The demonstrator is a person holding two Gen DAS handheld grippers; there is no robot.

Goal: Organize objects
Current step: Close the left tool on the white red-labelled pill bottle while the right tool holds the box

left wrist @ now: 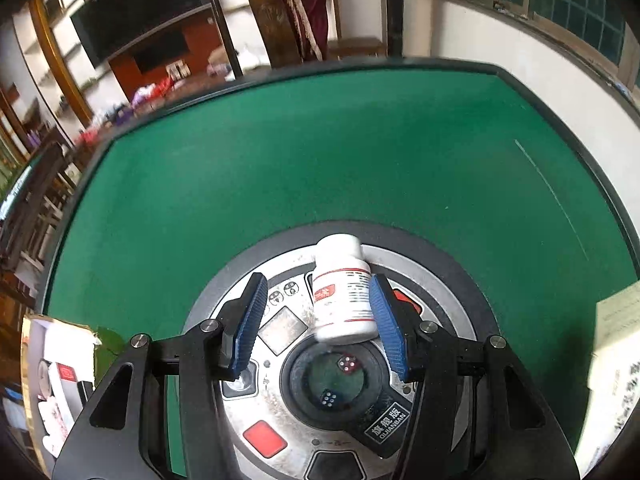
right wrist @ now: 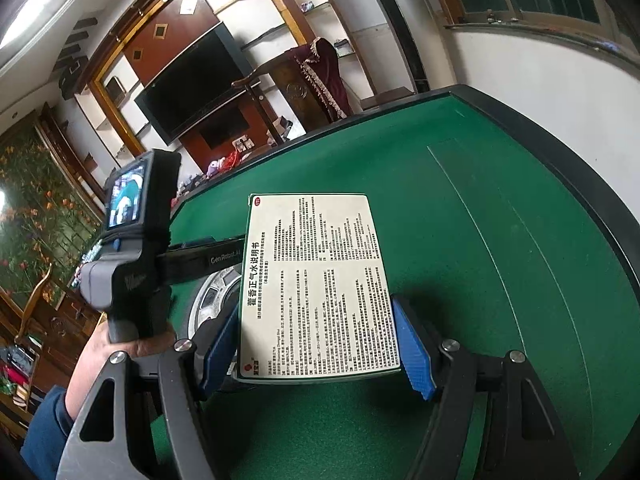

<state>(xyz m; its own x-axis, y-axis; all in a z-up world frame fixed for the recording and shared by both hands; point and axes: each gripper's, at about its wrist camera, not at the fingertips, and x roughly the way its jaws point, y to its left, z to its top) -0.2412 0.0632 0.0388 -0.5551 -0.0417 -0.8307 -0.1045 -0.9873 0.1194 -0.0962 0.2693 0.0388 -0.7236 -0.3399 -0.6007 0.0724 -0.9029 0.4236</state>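
Observation:
A white pill bottle point(left wrist: 344, 292) with a red-and-white label stands tilted over the round metal console point(left wrist: 420, 276) in the middle of the green table. My left gripper point(left wrist: 319, 284) is around it. Its right pad point(left wrist: 388, 320) touches the bottle, while the left pad point(left wrist: 250, 320) stands apart with a clear gap. In the right wrist view my right gripper point(right wrist: 316, 312) is shut on a flat white medicine box point(right wrist: 316, 280) covered in small print, held above the felt. The same box point(left wrist: 616, 340) shows at the right edge of the left wrist view.
The green felt table point(left wrist: 280, 160) has a dark raised rim. A dice dome point(left wrist: 340, 380) sits in the console's centre. An open cardboard box point(left wrist: 60, 380) with packets stands at the table's left. A person's hand point(right wrist: 120, 348) grips the left gripper's handle point(right wrist: 132, 260).

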